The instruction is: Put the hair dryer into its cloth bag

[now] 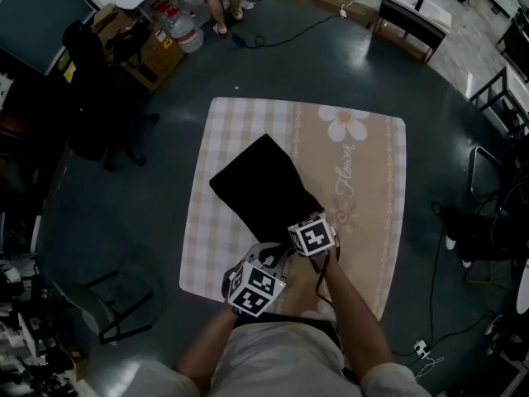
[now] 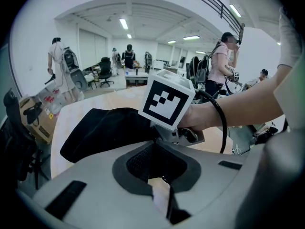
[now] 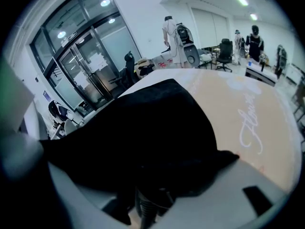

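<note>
The black cloth bag (image 1: 263, 180) lies slantwise on the checked tablecloth (image 1: 372, 180), bulging at its near end. None of the hair dryer's body shows. A ridged dark cord sleeve (image 3: 143, 210) pokes out under the bag's near edge. My right gripper (image 1: 304, 218) sits at that end with its jaws wide apart, and in the right gripper view (image 3: 157, 180) the bag (image 3: 152, 128) drapes over them. My left gripper (image 1: 266, 259) is just beside it. In its own view the left gripper (image 2: 156, 151) is nearly closed, with black fabric (image 2: 105, 128) at the tips. A black cable (image 2: 221, 123) arcs over the right wrist.
The table stands on a dark floor. An office chair (image 1: 99, 114) and a cardboard box (image 1: 153, 52) are at the far left, and a desk (image 1: 413, 15) at the far right. A black frame (image 1: 116, 304) stands near left. Several people (image 2: 219, 66) stand in the room.
</note>
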